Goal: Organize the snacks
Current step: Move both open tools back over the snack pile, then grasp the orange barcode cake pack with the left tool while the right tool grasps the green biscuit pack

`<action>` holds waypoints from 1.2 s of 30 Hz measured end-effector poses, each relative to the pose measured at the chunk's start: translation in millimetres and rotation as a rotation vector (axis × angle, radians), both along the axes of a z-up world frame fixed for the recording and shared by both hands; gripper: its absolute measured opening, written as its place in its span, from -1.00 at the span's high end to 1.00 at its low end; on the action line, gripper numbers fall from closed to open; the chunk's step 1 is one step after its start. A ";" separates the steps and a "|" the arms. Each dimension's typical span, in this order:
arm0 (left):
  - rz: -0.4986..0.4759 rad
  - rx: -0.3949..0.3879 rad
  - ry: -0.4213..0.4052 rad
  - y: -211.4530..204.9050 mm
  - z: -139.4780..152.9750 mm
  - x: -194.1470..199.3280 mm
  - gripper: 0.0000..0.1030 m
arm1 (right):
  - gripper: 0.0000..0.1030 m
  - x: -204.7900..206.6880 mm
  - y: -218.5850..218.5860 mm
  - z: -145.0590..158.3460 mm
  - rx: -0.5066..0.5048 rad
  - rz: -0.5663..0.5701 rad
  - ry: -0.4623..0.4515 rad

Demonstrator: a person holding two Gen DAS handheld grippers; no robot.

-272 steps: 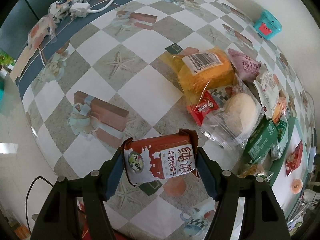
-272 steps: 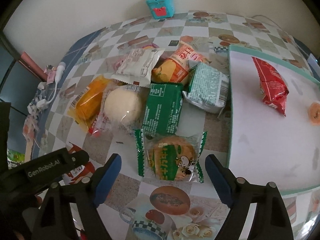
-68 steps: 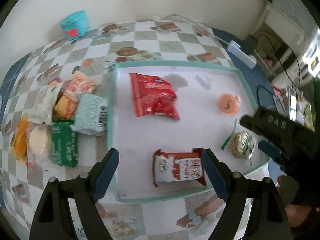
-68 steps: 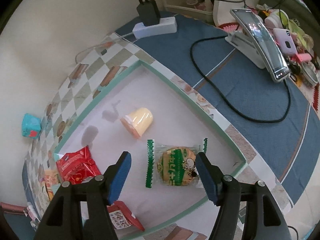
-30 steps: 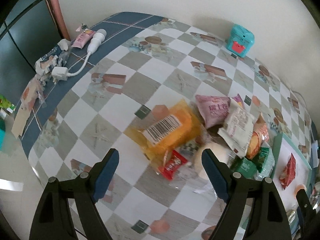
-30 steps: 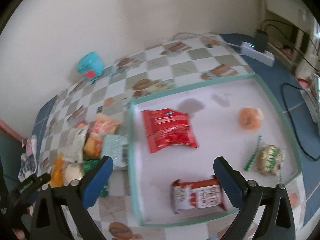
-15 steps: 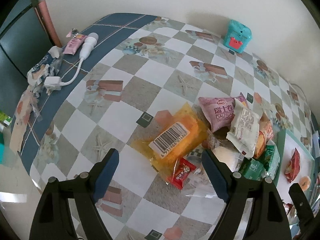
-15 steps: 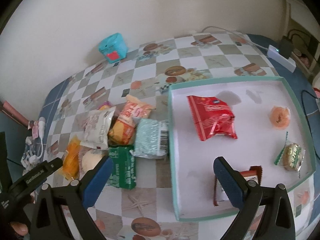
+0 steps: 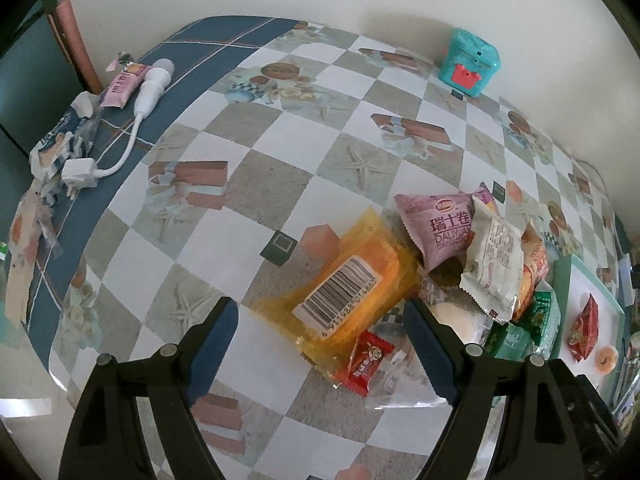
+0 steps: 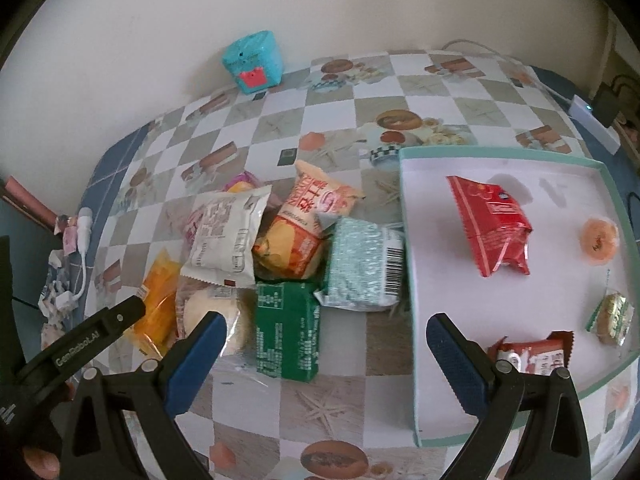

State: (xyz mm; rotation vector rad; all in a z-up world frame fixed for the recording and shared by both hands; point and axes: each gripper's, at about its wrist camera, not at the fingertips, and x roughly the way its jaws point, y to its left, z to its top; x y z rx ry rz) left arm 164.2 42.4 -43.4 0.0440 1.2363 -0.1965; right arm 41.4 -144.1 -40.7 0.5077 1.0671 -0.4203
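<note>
A pile of snack packs lies on the checkered tablecloth left of a teal-rimmed white tray (image 10: pixel 408 216). My left gripper (image 9: pixel 320 344) is open and empty, above the yellow barcode pack (image 9: pixel 344 284) and a small red pack (image 9: pixel 366 360). My right gripper (image 10: pixel 324 356) is open and empty, above the dark green pack (image 10: pixel 286 332) and the silver-green pack (image 10: pixel 362 266). The pile also holds a white pack (image 10: pixel 224 240), an orange pack (image 10: pixel 304 232), a pink pack (image 9: pixel 440 228) and a round bun (image 10: pixel 208 316). In the tray lie a red bag (image 10: pixel 490 224), an orange jelly cup (image 10: pixel 599 240), a green-wrapped cake (image 10: pixel 612 316) and a red-brown biscuit pack (image 10: pixel 532 356).
A teal box (image 10: pixel 254 62) stands by the wall at the back. A white charger with cable (image 9: pixel 120 152) and paper scraps lie on the blue cloth at the left edge. A power strip (image 10: pixel 596 124) sits at the far right. The left gripper's body (image 10: pixel 72 344) shows in the right wrist view.
Both grippers left the tray, where the biscuit pack and the green-wrapped cake now lie, and swung left over the pile. In the last half second both came lower and closer to the packs.
</note>
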 end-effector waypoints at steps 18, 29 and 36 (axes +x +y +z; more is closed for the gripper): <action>-0.065 0.003 0.031 -16.2 -12.5 10.2 -0.65 | -0.75 26.0 13.5 -22.1 0.023 0.031 0.057; -0.045 0.057 0.044 -17.5 -22.3 11.0 -0.65 | -0.64 24.7 12.5 -29.3 0.032 0.034 0.078; 0.019 0.037 0.084 -4.0 -30.5 16.9 -0.65 | -0.60 25.0 15.0 -34.9 0.036 0.041 0.094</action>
